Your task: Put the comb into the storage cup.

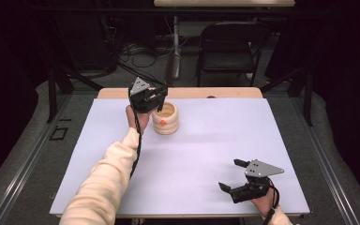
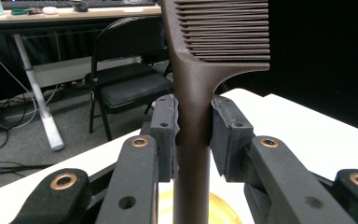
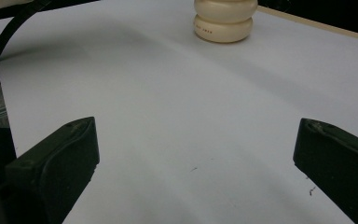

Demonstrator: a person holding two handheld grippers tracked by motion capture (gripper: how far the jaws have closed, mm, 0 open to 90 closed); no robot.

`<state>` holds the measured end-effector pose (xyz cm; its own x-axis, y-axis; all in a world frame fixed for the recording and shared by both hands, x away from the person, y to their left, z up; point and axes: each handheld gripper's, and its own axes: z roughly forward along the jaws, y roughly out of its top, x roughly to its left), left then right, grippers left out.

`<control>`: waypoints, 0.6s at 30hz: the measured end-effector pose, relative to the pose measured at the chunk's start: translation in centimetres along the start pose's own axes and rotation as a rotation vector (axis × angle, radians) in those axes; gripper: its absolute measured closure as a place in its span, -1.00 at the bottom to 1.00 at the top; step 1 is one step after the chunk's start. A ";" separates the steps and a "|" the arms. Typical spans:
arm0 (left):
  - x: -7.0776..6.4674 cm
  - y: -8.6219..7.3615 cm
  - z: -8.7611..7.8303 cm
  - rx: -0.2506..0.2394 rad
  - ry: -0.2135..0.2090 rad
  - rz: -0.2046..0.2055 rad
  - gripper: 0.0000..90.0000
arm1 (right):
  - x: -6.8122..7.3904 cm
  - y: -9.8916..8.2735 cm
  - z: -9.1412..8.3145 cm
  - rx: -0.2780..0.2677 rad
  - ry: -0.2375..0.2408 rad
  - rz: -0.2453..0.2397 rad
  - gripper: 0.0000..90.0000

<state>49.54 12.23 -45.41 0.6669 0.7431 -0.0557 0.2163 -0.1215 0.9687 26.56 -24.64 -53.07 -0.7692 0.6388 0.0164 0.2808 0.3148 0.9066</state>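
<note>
A dark brown comb (image 2: 214,37) stands upright, teeth to the right, with my left gripper (image 2: 193,121) shut on its handle. The handle runs down toward the pale yellow inside of a cup (image 2: 223,210) below the jaws. From above, the left gripper (image 1: 157,105) hovers at the left rim of the cream ribbed cup (image 1: 165,118) at the table's back. My right gripper (image 1: 229,174) rests near the front right corner, its jaws wide open on nothing. In the right gripper view, those open jaws (image 3: 196,128) face the cup (image 3: 223,21) across bare white surface.
A white sheet (image 1: 192,154) covers the table, with a strip of wooden edge (image 1: 225,92) at the back. Behind the table stand a black folding chair (image 1: 227,42), a desk leg and floor cables (image 1: 140,54). A cream sleeve (image 1: 108,173) reaches in from the front left.
</note>
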 end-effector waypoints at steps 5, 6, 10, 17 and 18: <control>0.1 -0.3 0.2 0.010 -0.001 -0.003 0.60 | 0.0 0.0 0.0 0.000 0.000 -0.001 -1.00; 0.1 -0.4 0.3 0.011 -0.001 -0.003 0.60 | 0.0 0.0 0.0 0.000 0.000 -0.001 -1.00; 0.1 -0.5 0.5 0.019 -0.002 -0.002 0.60 | 0.0 0.0 0.0 0.000 0.000 0.001 -1.00; 0.1 -0.8 0.9 0.034 -0.004 -0.001 0.60 | 0.0 0.0 0.0 -0.002 0.001 0.002 -1.00; 0.2 -0.9 0.9 0.038 -0.004 -0.005 0.60 | 0.0 0.0 0.0 -0.002 0.001 0.002 -1.00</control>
<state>50.11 11.84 -46.47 0.6687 0.7410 -0.0616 0.2462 -0.1425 0.9587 26.53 -24.64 -53.06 -0.7691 0.6389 0.0185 0.2813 0.3123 0.9074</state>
